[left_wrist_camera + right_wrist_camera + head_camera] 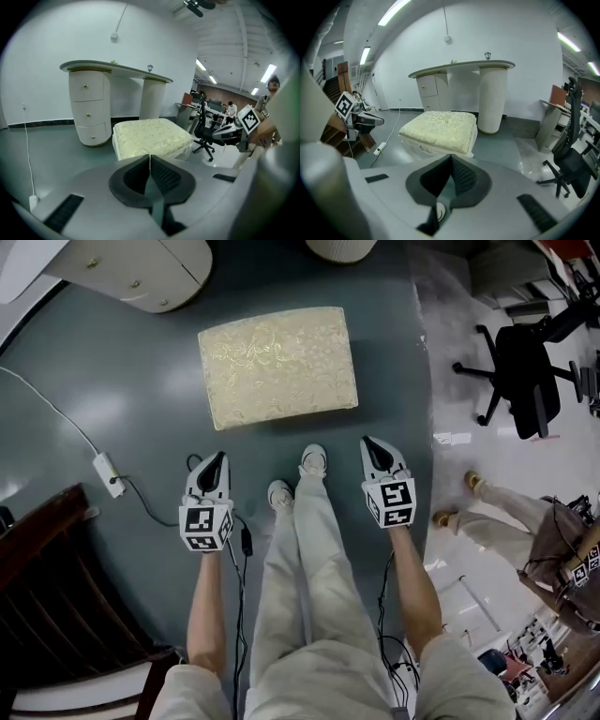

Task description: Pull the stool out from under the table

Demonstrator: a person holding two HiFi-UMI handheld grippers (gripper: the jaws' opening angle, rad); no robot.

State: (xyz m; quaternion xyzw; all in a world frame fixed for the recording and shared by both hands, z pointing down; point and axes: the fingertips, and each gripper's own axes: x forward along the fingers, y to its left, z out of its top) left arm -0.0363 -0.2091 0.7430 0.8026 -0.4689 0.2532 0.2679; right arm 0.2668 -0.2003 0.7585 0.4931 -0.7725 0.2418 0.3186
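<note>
The stool (277,367), with a cream patterned cushion, stands on the grey floor in front of the pale dressing table (141,273), apart from it. It also shows in the left gripper view, stool (150,136) before table (112,70), and in the right gripper view, stool (440,129) before table (461,65). My left gripper (217,457) hangs in the air short of the stool's near edge, shut on nothing. My right gripper (368,442) is level with it on the other side, also shut and empty. Their closed black pads meet in both gripper views, left gripper (150,157) and right gripper (451,157).
My own legs and white shoes (312,460) stand between the grippers. A power strip (110,474) with its cable lies on the floor at left. A dark wooden chair (56,596) is at bottom left. A black office chair (525,381) and another person (497,512) are at right.
</note>
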